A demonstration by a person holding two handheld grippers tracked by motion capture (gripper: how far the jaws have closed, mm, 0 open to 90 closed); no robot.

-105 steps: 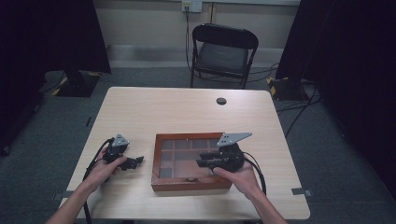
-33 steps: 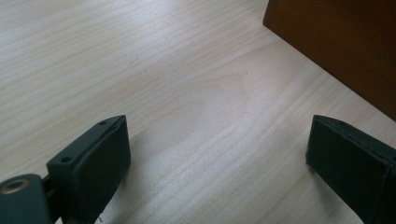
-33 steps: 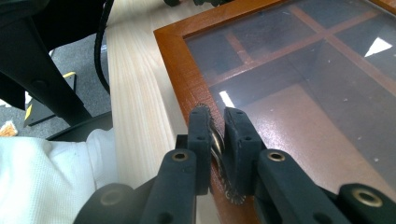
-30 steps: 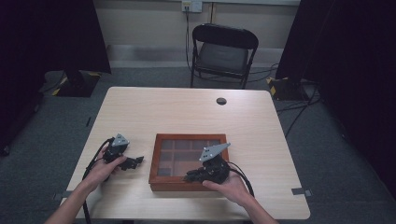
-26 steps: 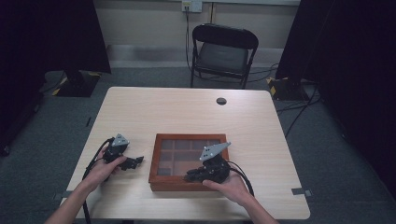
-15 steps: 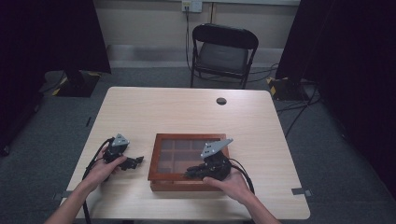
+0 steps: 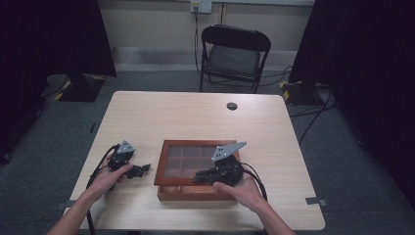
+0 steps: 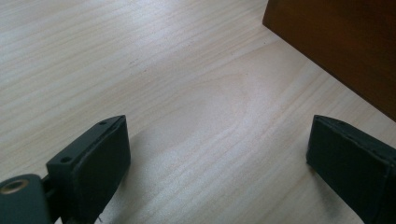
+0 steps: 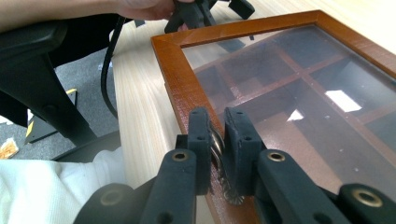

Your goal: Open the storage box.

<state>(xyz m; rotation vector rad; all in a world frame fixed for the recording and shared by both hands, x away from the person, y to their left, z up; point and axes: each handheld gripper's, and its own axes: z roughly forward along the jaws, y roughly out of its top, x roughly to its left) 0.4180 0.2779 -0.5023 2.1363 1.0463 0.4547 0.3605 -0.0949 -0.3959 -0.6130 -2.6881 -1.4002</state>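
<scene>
A brown wooden box point(image 7: 163, 169) with a glass lid over several compartments lies on the table's near half. My right gripper point(image 7: 198, 177) reaches over its front edge, and in the right gripper view its jaws point(image 9: 215, 121) are shut on a small metal latch point(image 9: 217, 145) on the lid frame point(image 9: 177, 79). My left gripper point(image 7: 144, 169) rests on the table just left of the box, open. In the left gripper view its pads point(image 8: 219, 149) stand wide apart over bare wood, with the box side point(image 8: 336, 42) at the upper right.
A small black round disc point(image 7: 232, 105) lies on the light wooden table point(image 7: 186, 117) near its far edge. A black folding chair point(image 7: 235, 51) stands behind the table. Cables trail from both grippers toward the near edge. The person's left hand point(image 9: 144, 7) shows in the right gripper view.
Since the earliest frame my right gripper has shifted left and nearer, from the box's right part to its front edge. Over the last second it barely moved. The left gripper stayed still.
</scene>
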